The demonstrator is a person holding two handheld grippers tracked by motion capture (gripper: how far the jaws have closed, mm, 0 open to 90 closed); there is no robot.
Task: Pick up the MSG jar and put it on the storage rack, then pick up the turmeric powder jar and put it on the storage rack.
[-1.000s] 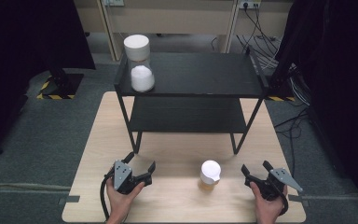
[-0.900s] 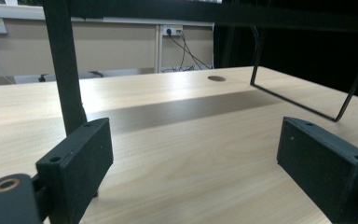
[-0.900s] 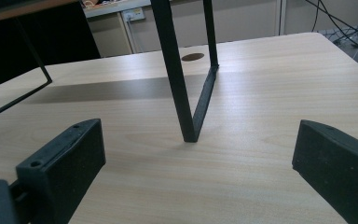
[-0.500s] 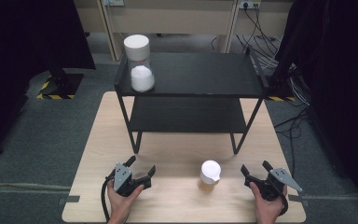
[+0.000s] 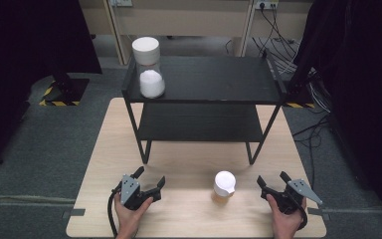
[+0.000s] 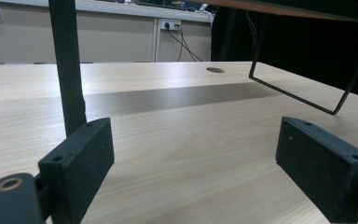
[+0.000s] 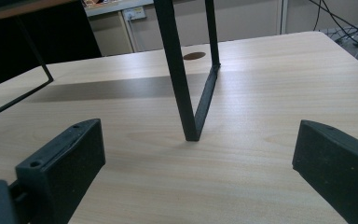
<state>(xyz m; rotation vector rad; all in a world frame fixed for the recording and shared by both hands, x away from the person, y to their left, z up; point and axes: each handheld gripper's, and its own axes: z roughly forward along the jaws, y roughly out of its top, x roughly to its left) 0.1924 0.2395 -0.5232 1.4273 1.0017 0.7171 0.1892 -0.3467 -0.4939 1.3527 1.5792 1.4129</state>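
Under the white lid [image 5: 224, 181], cup body barely visible, grippers [image 5: 150, 180] [image 5: 272, 179] agape.

The left tongs [image 6: 193, 163] are seen w/ jaws spread wide, nothing held btwn them, low over the pale wooden counter [image 6: 177, 135]. A black rack leg [image 6: 67, 65] is seen upright just behind the left jaw. A thin black frame [image 6: 307, 88] is set on the counter at right. A round hole [image 6: 215, 70] is seen farther back.
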